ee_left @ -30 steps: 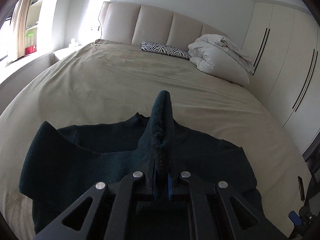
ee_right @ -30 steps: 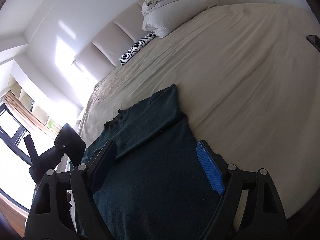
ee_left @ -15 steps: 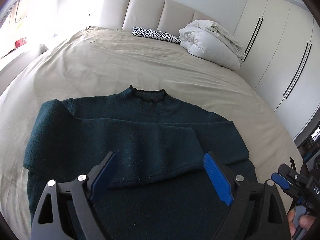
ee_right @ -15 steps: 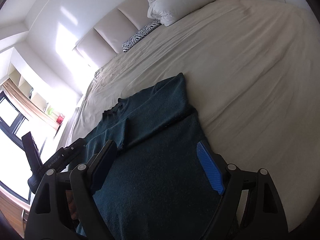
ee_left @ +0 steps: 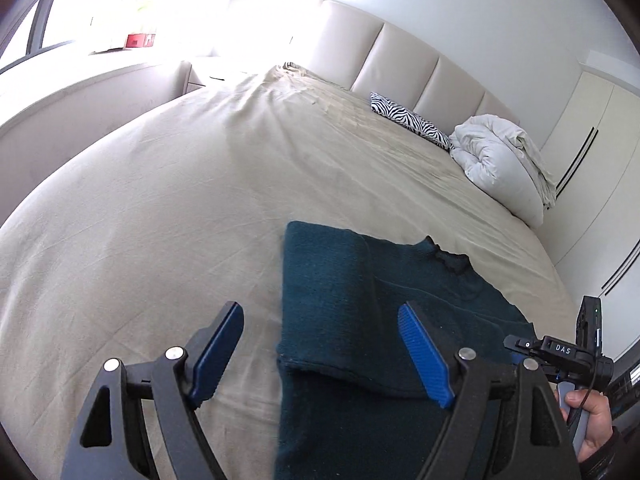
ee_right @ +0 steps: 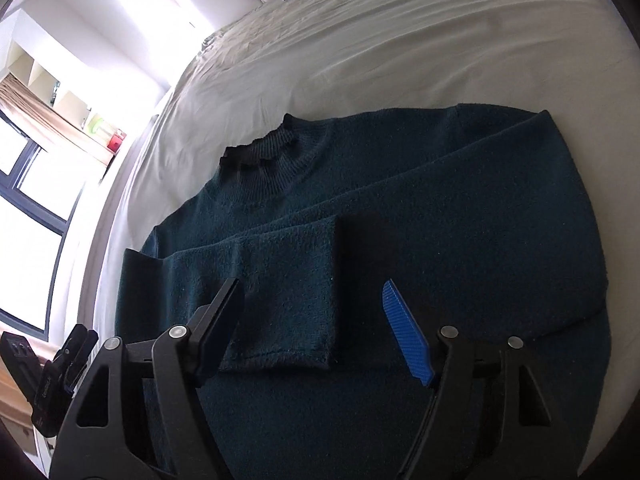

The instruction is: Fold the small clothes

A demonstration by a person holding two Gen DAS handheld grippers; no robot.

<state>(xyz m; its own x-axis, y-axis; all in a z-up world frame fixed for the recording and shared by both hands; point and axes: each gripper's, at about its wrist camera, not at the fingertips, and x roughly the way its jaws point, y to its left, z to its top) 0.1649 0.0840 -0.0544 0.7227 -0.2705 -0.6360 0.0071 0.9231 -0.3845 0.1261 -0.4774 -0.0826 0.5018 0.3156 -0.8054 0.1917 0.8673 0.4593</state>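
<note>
A dark teal sweater (ee_right: 440, 220) lies flat on the beige bed (ee_right: 360, 40), collar (ee_right: 260, 150) toward the headboard. Both sleeves are folded across its chest; one cuff (ee_right: 288, 288) lies just ahead of my right gripper. My right gripper (ee_right: 316, 328) is open and empty, low over the sweater's middle. My left gripper (ee_left: 320, 356) is open and empty above the sweater's left edge (ee_left: 320, 292), where the folded sleeve end lies. The right gripper's body and the hand on it show at the far right of the left wrist view (ee_left: 560, 356).
A zebra-print pillow (ee_left: 408, 120) and a rolled white duvet (ee_left: 504, 164) lie by the padded headboard (ee_left: 400, 60). White wardrobes (ee_left: 592, 128) stand to the right. A window sill (ee_left: 80, 76) runs along the left side of the bed.
My left gripper let go of the sleeve it held, left it folded across the chest, and swung left over the sweater's edge. My right gripper moved in over the sweater's middle.
</note>
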